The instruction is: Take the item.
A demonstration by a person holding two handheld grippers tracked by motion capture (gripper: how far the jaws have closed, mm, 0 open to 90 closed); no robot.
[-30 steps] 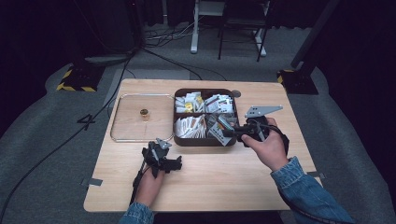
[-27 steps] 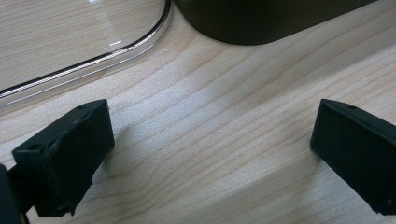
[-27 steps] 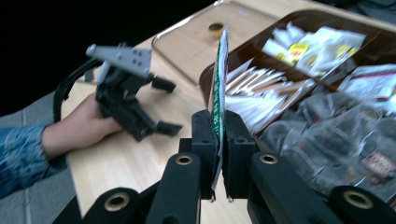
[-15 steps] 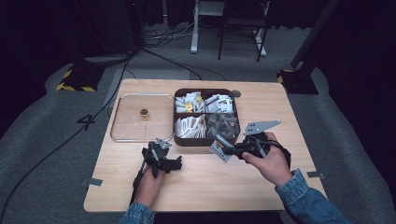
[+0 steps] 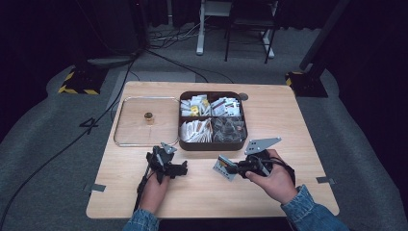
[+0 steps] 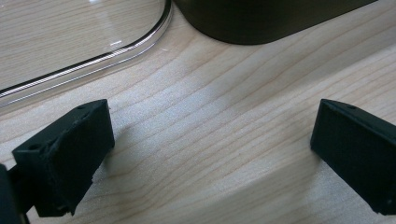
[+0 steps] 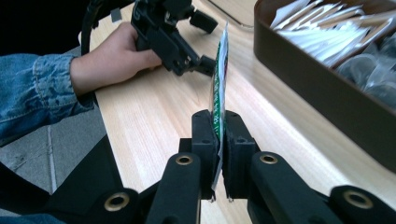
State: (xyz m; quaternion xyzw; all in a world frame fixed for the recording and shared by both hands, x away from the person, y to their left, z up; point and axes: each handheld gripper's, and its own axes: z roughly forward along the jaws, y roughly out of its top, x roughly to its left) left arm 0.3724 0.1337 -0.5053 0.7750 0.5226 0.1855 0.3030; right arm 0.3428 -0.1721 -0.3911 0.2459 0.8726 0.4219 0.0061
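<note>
Left gripper (image 5: 179,169) resting on table (image 5: 202,192), jaws spread wide, nothing between; clear lid (image 6: 88,65) ahead-left, brown tray (image 5: 212,143) ahead. Right gripper (image 7: 218,135) pinching green-white packet (image 7: 219,79) edge-on above table, tray just right.

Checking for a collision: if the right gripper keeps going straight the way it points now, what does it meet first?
Probably the left gripper. The right gripper, shut on an upright packet, aims along bare table toward it and the hand holding it. Depth is uncertain.
</note>
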